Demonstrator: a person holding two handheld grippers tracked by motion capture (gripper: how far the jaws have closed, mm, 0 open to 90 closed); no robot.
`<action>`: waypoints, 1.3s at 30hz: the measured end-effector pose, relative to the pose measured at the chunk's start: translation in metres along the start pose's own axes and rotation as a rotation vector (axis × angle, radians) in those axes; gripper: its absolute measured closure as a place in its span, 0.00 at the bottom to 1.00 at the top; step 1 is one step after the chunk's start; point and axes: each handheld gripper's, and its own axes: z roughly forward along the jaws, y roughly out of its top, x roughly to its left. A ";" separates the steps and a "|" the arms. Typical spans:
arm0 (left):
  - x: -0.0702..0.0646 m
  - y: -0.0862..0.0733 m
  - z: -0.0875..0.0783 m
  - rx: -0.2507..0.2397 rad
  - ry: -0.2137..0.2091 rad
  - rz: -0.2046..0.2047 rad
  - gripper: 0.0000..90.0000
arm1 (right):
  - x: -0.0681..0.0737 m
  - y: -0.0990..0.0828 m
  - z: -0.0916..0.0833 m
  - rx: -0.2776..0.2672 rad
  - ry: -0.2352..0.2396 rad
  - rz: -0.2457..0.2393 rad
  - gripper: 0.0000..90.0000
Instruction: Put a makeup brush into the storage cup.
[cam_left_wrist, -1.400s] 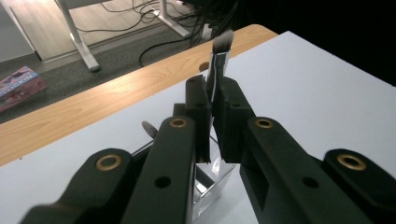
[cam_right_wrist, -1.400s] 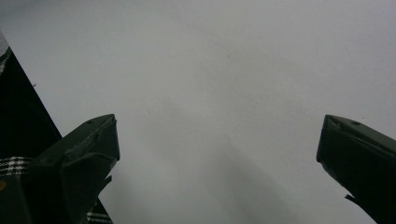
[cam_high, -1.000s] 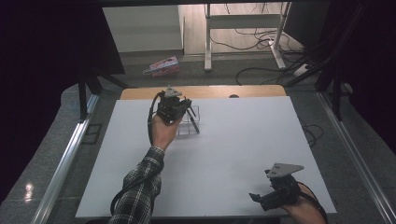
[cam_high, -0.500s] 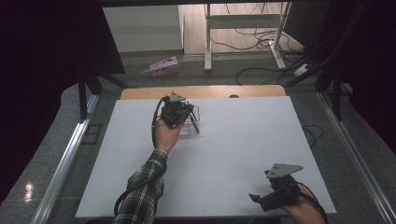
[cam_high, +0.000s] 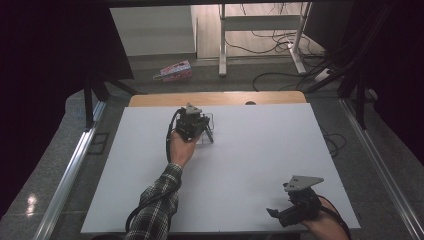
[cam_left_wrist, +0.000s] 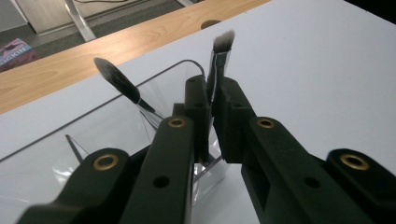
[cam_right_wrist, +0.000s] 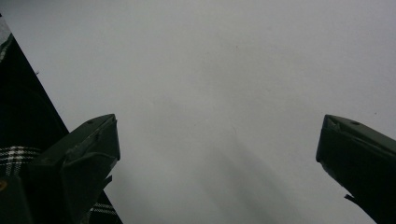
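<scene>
Two grippers show in the high view: the left gripper (cam_high: 206, 134) is at the far middle of the white table (cam_high: 260, 150), over a clear plastic holder (cam_high: 209, 120) that is hard to make out from there, and the right gripper (cam_high: 272, 214) rests well apart at the near right edge, its grey plate on top.

In the left gripper view the black jaws are clamped on the handle of a flat-topped makeup brush (cam_left_wrist: 220, 56), whose pale bristles stand upright above the fingertips. The brush's lower end is hidden behind the jaws. Just beside it, a second brush (cam_left_wrist: 116, 80) with a dark, rounded head leans tilted inside the clear holder (cam_left_wrist: 84, 135). Beyond lies the wooden table edge (cam_left_wrist: 93, 51).

In the right gripper view the jaws stand wide apart over bare white tabletop (cam_right_wrist: 224, 84), with nothing between them; a plaid sleeve (cam_right_wrist: 14, 154) shows at the left.
</scene>
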 end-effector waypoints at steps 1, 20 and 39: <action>0.000 -0.001 0.000 -0.004 -0.005 -0.003 0.93 | 0.000 0.000 0.000 0.000 -0.001 -0.002 0.00; -0.007 0.009 -0.012 -0.023 0.005 0.065 0.25 | -0.002 0.000 -0.002 -0.012 -0.015 0.005 0.00; -0.002 0.003 -0.028 0.013 -0.014 0.131 0.04 | -0.004 -0.001 -0.005 -0.021 -0.035 0.012 0.00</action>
